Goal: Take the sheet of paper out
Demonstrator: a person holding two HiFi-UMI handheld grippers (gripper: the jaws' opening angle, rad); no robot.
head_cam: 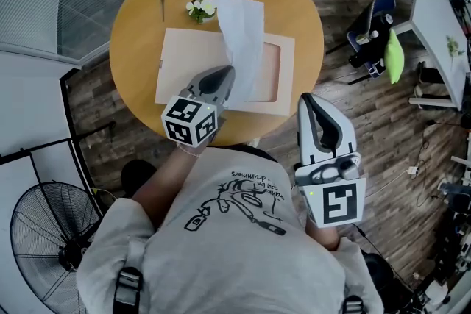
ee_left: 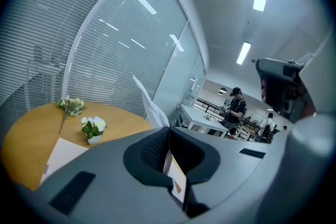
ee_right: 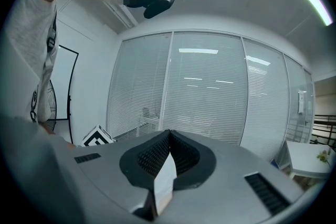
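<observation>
- Left tongs (head_cam: 224, 76) clamped on the sheet of paper (head_cam: 243, 33). The sheet rises from the envelope (head_cam: 188, 59), apparently to draw it clear.
- Right tongs (head_cam: 310, 101) together, empty, right of the envelope off the desk (head_cam: 140, 18), seemingly unneeded.
</observation>
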